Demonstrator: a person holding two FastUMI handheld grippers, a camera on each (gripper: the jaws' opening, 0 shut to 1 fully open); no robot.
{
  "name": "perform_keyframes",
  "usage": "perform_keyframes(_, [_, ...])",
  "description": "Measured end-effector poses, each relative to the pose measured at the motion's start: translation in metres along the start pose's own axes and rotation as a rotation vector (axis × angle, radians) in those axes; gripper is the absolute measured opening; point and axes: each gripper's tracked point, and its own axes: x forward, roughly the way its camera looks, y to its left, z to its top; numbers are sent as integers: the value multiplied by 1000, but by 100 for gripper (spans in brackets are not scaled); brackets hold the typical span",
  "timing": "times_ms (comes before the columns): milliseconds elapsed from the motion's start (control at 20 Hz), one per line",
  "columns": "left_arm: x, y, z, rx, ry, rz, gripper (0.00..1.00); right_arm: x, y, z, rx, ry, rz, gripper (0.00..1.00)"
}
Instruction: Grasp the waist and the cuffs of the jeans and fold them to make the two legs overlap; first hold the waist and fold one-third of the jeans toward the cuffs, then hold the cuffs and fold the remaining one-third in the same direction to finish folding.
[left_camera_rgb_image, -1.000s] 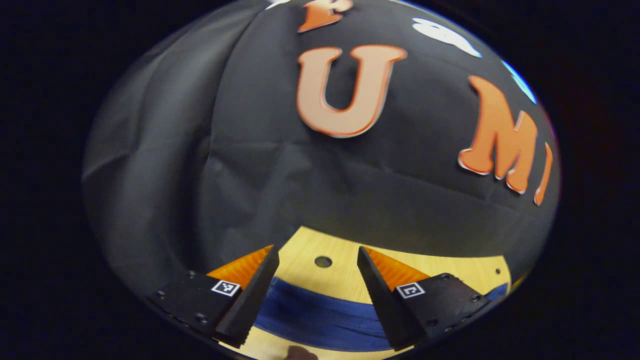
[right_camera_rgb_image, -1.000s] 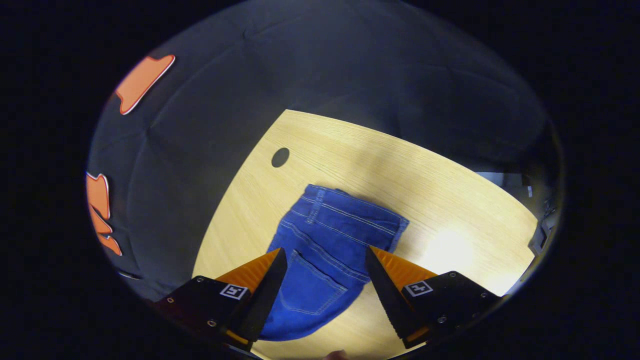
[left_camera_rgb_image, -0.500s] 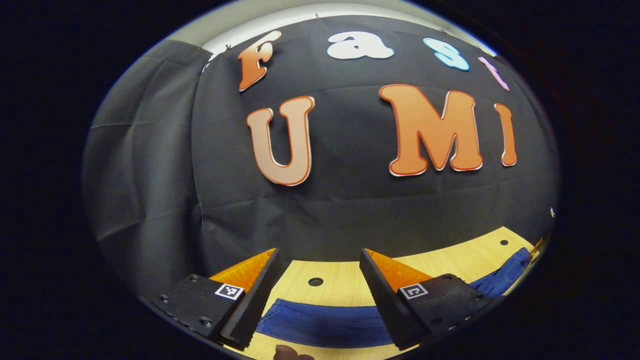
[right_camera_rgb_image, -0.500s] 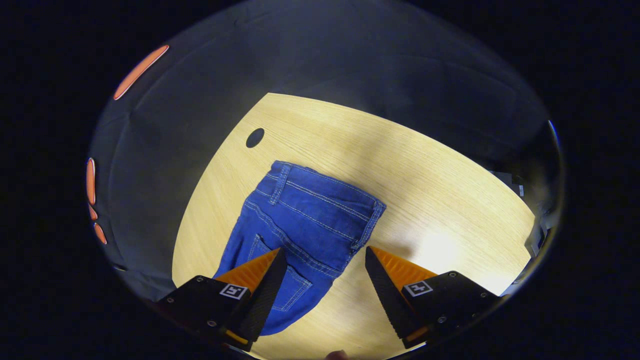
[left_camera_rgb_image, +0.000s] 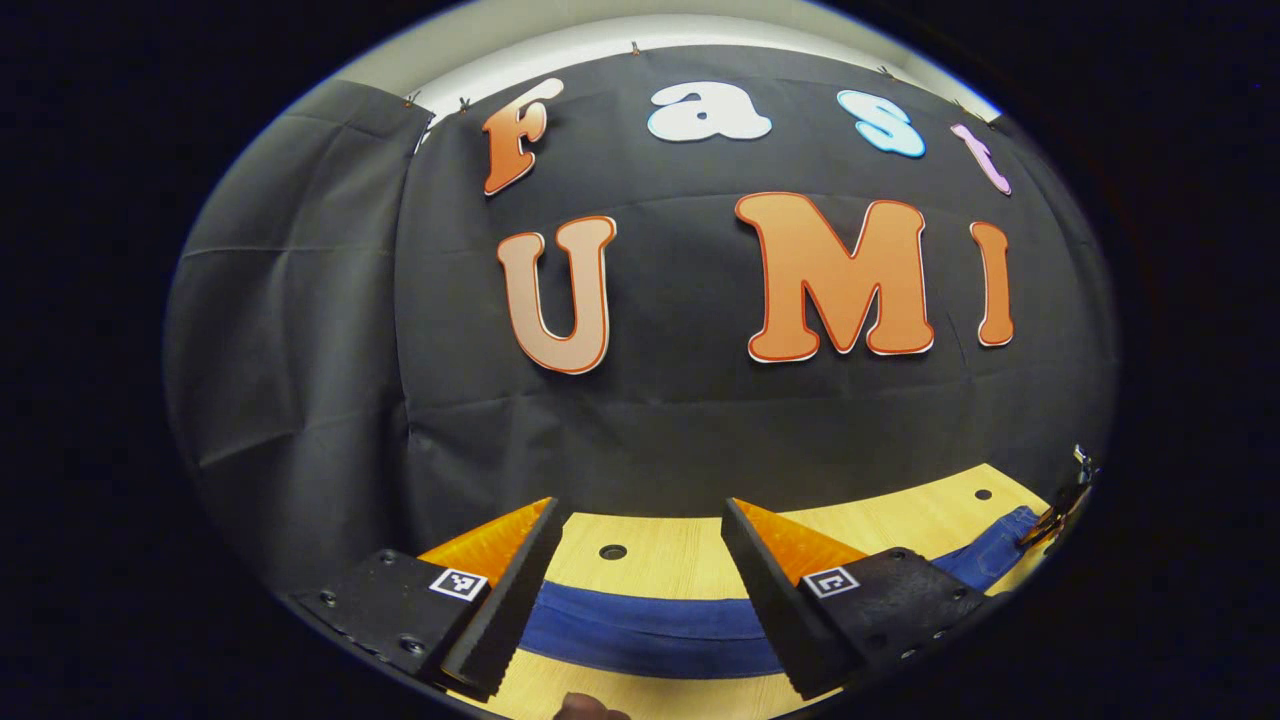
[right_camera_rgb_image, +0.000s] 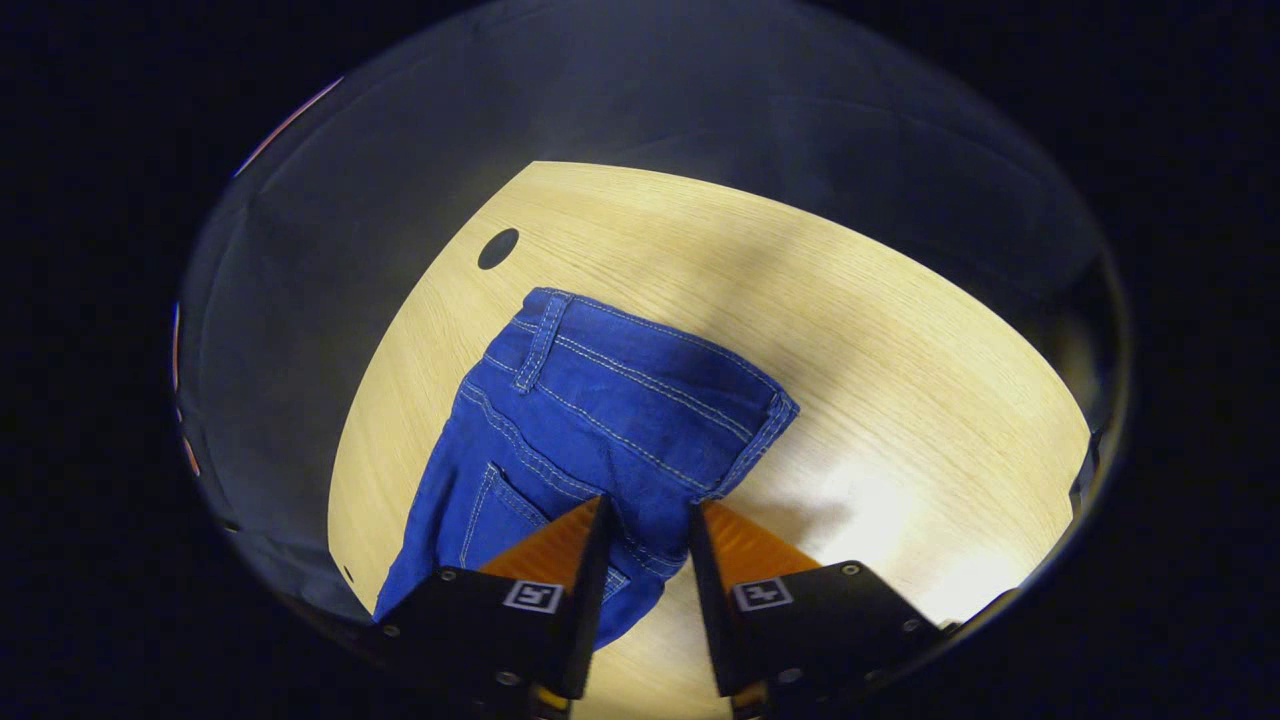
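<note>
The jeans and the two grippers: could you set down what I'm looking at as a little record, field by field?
Garment: blue jeans, lying flat
Surface: light wooden table with a round hole
Waist: waistband with belt loops toward the far side in the right gripper view
Left gripper: fingers wide apart, above the jeans, holding nothing
Right gripper: fingers closer together, gap between them, over the jeans' edge near a back pocket
Backdrop: black cloth wall
</note>
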Motion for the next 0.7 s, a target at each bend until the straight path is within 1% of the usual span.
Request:
perform_keyframes(150, [-5, -4, -12, -13, 35, -5, 99, -7, 0, 3, -20, -46, 9, 18])
perform_keyframes(200, [-6, -5, -16, -15, 42, -5, 98, -10, 2, 4, -37, -63, 14, 18])
perform_keyframes(300, [-7, -6, -17, -5, 45, -7, 99, -23, 10, 10, -65, -108, 54, 18])
perform_keyframes(400, [-8, -10, -17, -5, 45, -20, 98, -40, 21, 13, -69, -137, 118, 18])
perform_keyframes(550, [-3, -13, -20, -15, 55, -36, 100, -68, 29, 22, -102, -187, 192, 13])
perform_keyframes(600, [-2, -16, -21, -19, 55, -46, 98, -77, 31, 26, -123, -197, 197, 13])
perform_keyframes(700, [1, -19, -22, -19, 55, -64, 98, -102, 53, 31, -160, -221, 238, 12])
